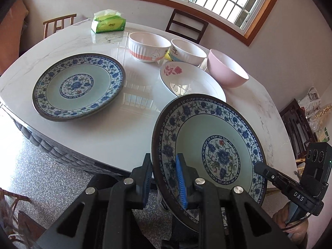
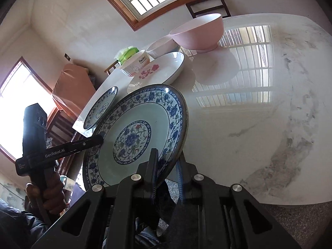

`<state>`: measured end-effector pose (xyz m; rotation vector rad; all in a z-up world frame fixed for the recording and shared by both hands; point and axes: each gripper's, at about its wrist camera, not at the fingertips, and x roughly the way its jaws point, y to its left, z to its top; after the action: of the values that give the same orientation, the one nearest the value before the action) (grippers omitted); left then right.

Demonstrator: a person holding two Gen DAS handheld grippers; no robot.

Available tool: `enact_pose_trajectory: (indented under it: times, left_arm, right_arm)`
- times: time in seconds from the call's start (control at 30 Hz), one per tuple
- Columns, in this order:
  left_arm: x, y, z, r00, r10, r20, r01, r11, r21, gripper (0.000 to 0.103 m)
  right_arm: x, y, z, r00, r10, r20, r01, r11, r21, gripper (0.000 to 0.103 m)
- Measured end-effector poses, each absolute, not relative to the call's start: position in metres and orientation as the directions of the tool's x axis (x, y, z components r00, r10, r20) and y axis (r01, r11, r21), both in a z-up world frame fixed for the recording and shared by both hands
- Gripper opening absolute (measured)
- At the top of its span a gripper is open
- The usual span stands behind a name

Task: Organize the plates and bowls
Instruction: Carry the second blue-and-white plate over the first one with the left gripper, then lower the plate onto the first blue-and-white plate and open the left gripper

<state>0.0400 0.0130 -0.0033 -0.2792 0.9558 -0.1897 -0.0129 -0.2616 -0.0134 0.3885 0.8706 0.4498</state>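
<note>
**1 blue-patterned plate gripped by both grippers, lifted at the near edge**

Nearest us, our left gripper [image 1: 164, 178] has its jaws clamped on the rim of the held blue-patterned plate [image 1: 209, 145], tilted above the near edge of the worktop [image 1: 116, 132]. Our right gripper [image 2: 166, 170] has its jaws clenched on the same plate's opposite rim. Left of it, a 2nd blue plate [image 1: 78, 87] lies flat. Beyond, a white rose plate [image 1: 191, 81] sits beside a pink bowl [image 1: 226, 68]. Farther back stand a rabbit bowl [image 1: 148, 46], a white bowl [image 1: 186, 50], then a green tissue pack [image 1: 109, 21].
</note>
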Motion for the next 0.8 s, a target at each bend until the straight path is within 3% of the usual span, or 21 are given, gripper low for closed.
enact_pose_trajectory:
  times: [0.37, 0.8]
  left_arm:
    - [0.068, 0.118, 0.006, 0.639, -0.139, -0.757, -0.150, 0.942, -0.300, 0.023]
    - [0.121, 0.207, -0.016, 0.627, -0.055, -0.777, -0.278, 0.916, -0.289, 0.024]
  right_arm:
    - [0.057, -0.161, 0.008, 0.491, 0.611, -0.621, -0.397, 0.791, 0.465, 0.017]
    - [0.141, -0.050, -0.005, 0.404, 0.628, -0.665, -0.481, 0.764, 0.430, 0.018]
